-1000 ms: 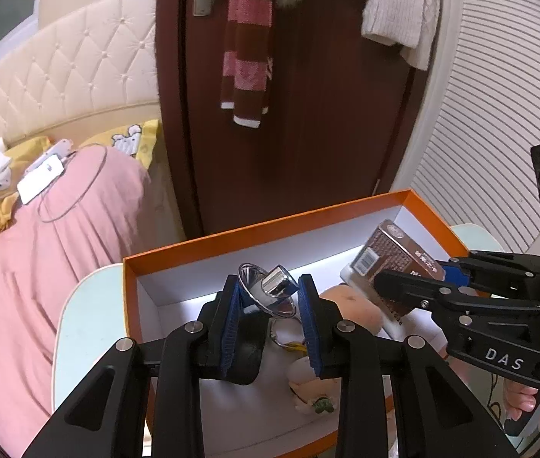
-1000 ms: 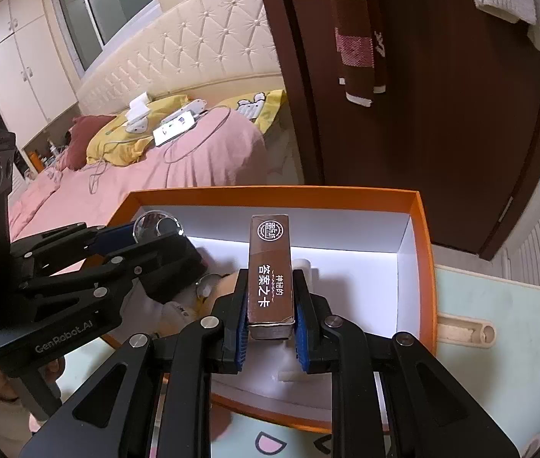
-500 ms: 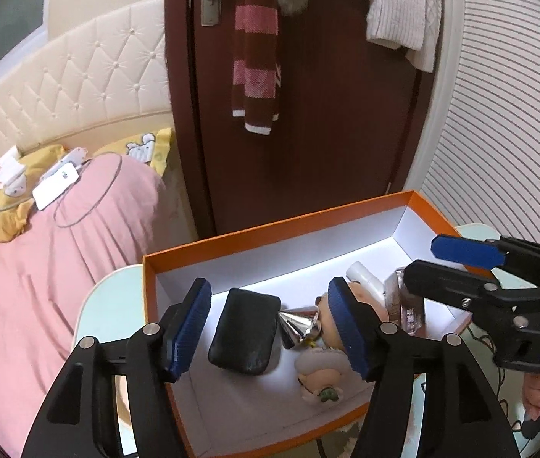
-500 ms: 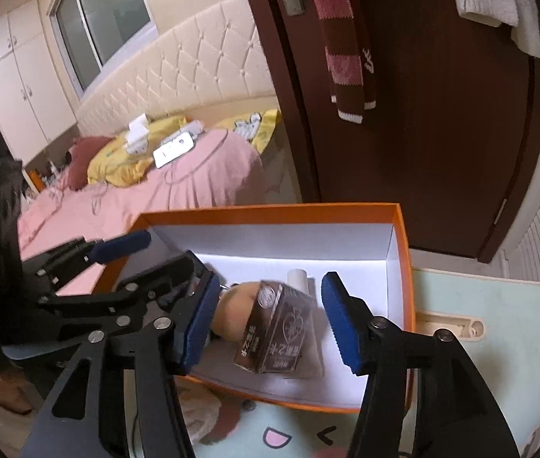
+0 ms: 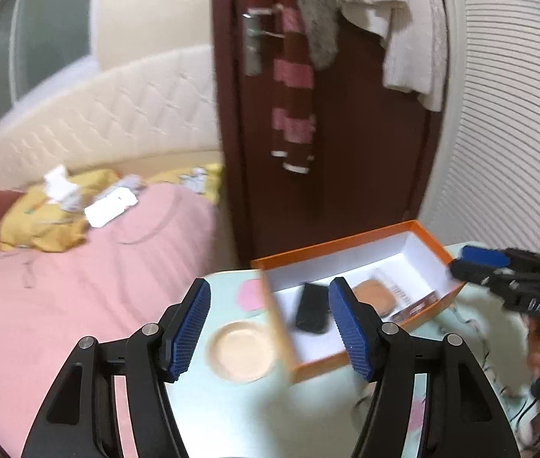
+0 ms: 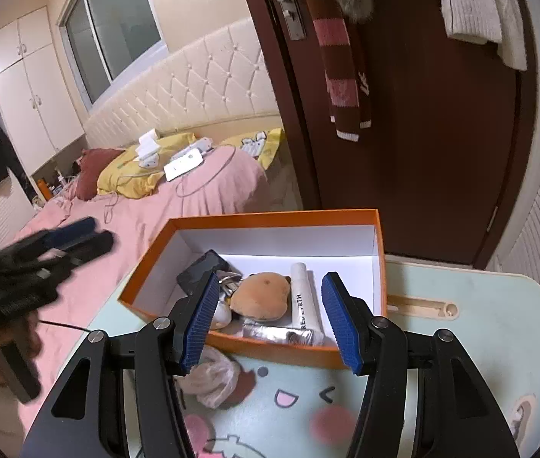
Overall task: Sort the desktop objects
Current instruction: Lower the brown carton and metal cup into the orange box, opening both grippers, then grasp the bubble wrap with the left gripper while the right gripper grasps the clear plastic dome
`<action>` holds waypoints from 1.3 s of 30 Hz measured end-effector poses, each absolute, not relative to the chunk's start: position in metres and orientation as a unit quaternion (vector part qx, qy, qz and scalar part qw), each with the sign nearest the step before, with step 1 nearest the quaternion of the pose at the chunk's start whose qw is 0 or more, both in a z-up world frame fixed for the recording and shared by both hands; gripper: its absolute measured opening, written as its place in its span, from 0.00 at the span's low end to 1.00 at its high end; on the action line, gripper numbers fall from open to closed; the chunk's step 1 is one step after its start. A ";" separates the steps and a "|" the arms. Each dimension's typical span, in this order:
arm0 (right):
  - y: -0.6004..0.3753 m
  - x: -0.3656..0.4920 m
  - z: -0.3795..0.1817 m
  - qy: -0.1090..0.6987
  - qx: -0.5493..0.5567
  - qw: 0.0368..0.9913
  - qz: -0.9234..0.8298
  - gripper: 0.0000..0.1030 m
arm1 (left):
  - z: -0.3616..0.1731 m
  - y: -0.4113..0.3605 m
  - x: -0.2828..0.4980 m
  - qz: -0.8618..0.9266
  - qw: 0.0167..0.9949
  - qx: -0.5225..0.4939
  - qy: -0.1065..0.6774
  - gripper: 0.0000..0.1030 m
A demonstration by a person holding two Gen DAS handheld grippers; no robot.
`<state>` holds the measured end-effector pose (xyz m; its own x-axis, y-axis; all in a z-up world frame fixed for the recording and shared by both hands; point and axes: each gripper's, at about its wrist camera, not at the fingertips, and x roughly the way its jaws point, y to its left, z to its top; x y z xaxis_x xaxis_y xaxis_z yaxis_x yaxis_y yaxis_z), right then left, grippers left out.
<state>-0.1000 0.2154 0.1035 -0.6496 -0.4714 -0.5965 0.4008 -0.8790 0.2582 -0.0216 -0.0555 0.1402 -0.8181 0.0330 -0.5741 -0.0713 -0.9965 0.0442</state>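
Orange box (image 6: 254, 347) centre frame holds plush (image 6: 260, 295), tube (image 6: 304, 297), black case (image 6: 203, 269) | left gripper (image 5: 268, 330) spread, empty; right gripper (image 6: 268, 318) spread, empty | round lid (image 5: 241, 351) on surface, lower centre, between left gripper pads, nearer left hand
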 end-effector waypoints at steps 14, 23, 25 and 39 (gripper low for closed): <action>0.228 -0.035 0.107 -0.041 0.330 0.260 -0.906 0.55 | 0.136 -0.062 0.060 0.931 0.076 -0.348 0.079 0.67; 0.230 0.009 0.056 -0.012 0.408 0.285 -0.867 0.55 | 0.060 0.015 0.063 0.904 0.200 -0.378 -0.004 0.66; 0.231 0.013 0.047 -0.013 0.418 0.283 -0.863 0.55 | 0.053 0.024 0.062 0.899 0.217 -0.380 -0.023 0.58; 0.207 0.016 0.020 0.053 0.427 0.279 -0.858 0.51 | 0.024 0.055 0.050 0.876 0.250 -0.410 -0.043 0.27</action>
<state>0.0160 0.2069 0.0196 -0.4789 -0.4338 -0.7632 0.5251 -0.8382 0.1469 0.0496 0.0553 0.0241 -0.5386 0.4742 -0.6965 -0.4032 -0.8709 -0.2811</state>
